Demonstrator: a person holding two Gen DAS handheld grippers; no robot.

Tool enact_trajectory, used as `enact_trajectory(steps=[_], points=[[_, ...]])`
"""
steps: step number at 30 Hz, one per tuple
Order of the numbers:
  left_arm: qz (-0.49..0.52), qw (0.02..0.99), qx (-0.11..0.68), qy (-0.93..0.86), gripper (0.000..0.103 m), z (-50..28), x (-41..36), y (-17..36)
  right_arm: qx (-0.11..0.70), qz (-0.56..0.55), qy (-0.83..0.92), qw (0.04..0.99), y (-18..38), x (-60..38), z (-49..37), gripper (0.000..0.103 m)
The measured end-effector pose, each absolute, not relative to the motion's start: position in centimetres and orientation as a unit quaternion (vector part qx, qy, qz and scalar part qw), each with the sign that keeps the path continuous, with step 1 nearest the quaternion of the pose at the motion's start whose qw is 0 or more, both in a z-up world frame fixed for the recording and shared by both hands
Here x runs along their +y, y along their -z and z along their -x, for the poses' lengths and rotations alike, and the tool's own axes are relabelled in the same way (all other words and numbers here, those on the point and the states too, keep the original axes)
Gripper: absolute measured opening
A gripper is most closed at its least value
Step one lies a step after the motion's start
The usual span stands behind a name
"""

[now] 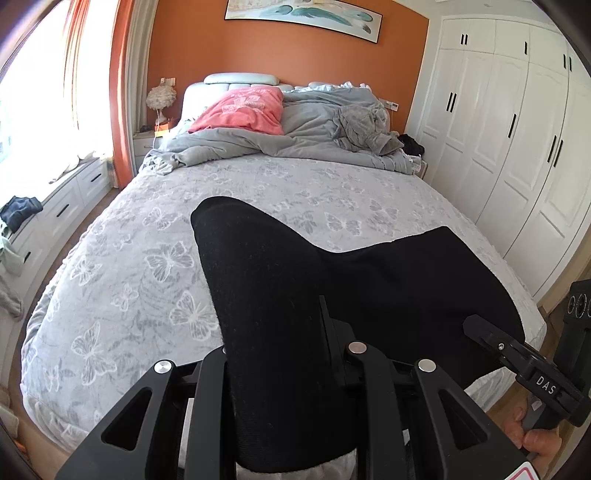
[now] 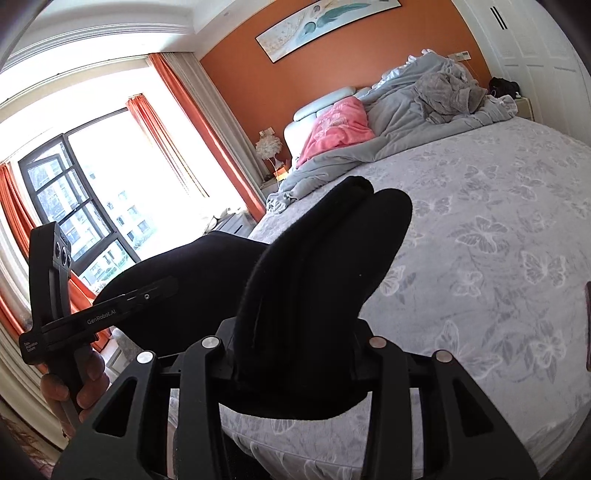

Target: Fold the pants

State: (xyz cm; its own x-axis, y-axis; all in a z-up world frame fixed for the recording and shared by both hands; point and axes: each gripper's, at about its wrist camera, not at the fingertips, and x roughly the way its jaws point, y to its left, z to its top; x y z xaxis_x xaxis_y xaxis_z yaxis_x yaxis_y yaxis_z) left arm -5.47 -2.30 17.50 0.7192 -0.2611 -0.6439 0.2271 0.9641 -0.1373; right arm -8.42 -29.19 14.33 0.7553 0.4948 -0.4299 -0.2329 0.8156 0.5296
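The black pants point(image 1: 295, 295) were plain dark knit, bunched thick where gripped and hanging in soft folds. They hung above the foot end of the bed point(image 1: 155, 236), stretched between the two tools. The left gripper point(image 1: 284, 369) was clamped on one bunched edge of the fabric, which rose from its jaws in a tall fold. The right gripper point(image 2: 295, 354) was clamped on a thicker doubled roll of the same garment, which stood up in two rounded lobes. In the left wrist view the right gripper point(image 1: 491, 339) entered from the lower right corner, its tip against the cloth, a hand point(image 1: 535, 439) on its handle. In the right wrist view the left gripper point(image 2: 147, 295) came in from the left, held by a hand point(image 2: 77, 387).

The bed carried a grey butterfly-print bedspread point(image 1: 317, 184), flat and bare from the pants to the head end. At the head end lay a crumpled grey duvet point(image 1: 295, 136) and a pink pillow point(image 1: 240, 110) against a pale headboard point(image 1: 240, 79). Behind stood an orange wall point(image 1: 258, 48) with a long framed picture point(image 1: 303, 13).

Along the bed's right edge ran white wardrobe doors point(image 1: 509, 122). Along its left edge ran low white drawers point(image 1: 62, 206) under a bright window point(image 2: 81, 206) with orange curtains point(image 1: 120, 92). A narrow strip of floor separated each from the bed.
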Motion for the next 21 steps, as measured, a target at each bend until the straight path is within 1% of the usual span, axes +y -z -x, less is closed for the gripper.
enact_trajectory(steps=[9,21], points=[[0.021,0.937,0.324,0.128,0.018,-1.8,-2.5,-18.8,0.257,-0.212,-0.201,0.921,-15.5,-29.3,0.8,0.037],[0.021,0.946,0.299,0.125,0.018,-13.1,-2.5,-18.5,0.231,-0.208,-0.214,0.926,-14.6,-29.5,-10.6,0.037]])
